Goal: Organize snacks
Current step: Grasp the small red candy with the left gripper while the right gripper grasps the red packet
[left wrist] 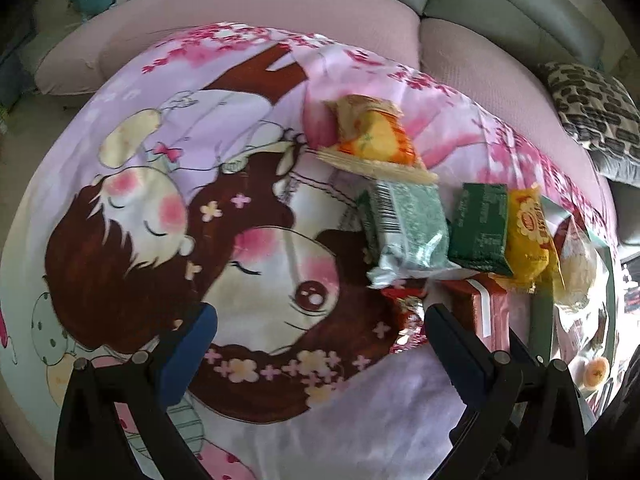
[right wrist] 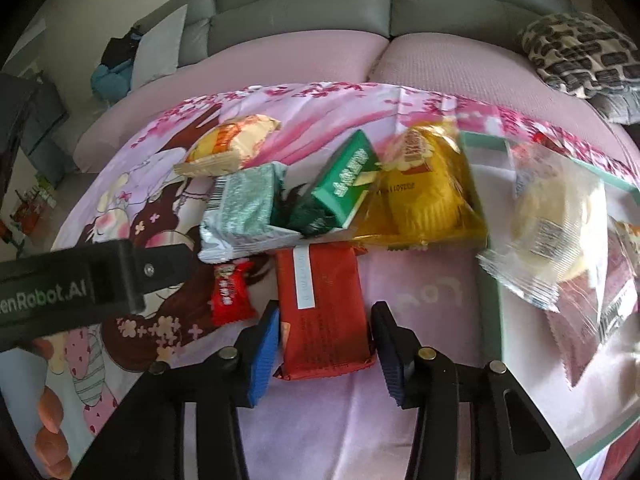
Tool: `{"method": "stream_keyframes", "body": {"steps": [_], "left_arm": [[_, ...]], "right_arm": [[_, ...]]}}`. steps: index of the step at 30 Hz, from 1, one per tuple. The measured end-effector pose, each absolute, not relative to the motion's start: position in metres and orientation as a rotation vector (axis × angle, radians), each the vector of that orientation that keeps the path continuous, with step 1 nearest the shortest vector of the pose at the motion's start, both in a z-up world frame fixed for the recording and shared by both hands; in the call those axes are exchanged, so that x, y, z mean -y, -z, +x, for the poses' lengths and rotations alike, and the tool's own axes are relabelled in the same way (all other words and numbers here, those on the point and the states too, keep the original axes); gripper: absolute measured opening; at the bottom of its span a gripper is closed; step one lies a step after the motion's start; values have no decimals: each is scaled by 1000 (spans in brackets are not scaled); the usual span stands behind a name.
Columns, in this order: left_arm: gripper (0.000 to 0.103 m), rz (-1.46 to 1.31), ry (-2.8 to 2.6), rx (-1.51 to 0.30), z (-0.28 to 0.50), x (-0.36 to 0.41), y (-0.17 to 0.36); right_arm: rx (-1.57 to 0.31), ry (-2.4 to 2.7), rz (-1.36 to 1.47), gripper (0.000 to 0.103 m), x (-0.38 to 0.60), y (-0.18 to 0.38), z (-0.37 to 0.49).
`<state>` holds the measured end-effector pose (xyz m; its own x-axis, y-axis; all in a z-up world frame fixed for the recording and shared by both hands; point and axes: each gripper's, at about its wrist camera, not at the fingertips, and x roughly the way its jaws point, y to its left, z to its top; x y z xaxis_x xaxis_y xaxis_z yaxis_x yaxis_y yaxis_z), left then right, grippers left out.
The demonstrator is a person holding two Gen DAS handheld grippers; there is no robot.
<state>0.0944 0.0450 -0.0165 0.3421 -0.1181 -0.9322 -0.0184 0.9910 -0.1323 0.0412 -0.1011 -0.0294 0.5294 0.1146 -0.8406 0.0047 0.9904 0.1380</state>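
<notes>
My right gripper [right wrist: 326, 312] is shut on a red snack packet [right wrist: 328, 280], one blue pad against each long side; the packet lies flat on the cartoon cloth [right wrist: 160, 184]. My left gripper [left wrist: 320, 312] hangs open over the cloth with nothing between its fingers; the same red packet [left wrist: 484, 312] lies just right of its right finger. Behind it lie a small red candy [right wrist: 230, 292], a silver-green packet [right wrist: 244, 208], a green packet [right wrist: 348, 180], a yellow packet [right wrist: 428, 192] and an orange-yellow packet [right wrist: 232, 144].
A teal-rimmed tray [right wrist: 498, 320] at the right holds a clear-wrapped pale cake [right wrist: 556, 216] and other wrappers. The left gripper's black body [right wrist: 80, 280] and a hand's fingers [right wrist: 48, 412] fill the right wrist view's lower left. A grey sofa [right wrist: 300, 4] and a patterned cushion [right wrist: 580, 52] stand behind.
</notes>
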Motion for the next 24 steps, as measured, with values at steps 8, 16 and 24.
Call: {"method": "stream_keyframes", "body": {"steps": [8,16,24], "left_arm": [[92,-58,132,-1226,96,-16,22],[66,-29,186,-1259,102,6,40],[41,-14,163,-1248,104,6,41]], "right_arm": [[-1032,-33,163,48,112,26,33],[-1045,-15,222,48,124,24,27],[-1049,-11,222,48,123,25,29]]}}
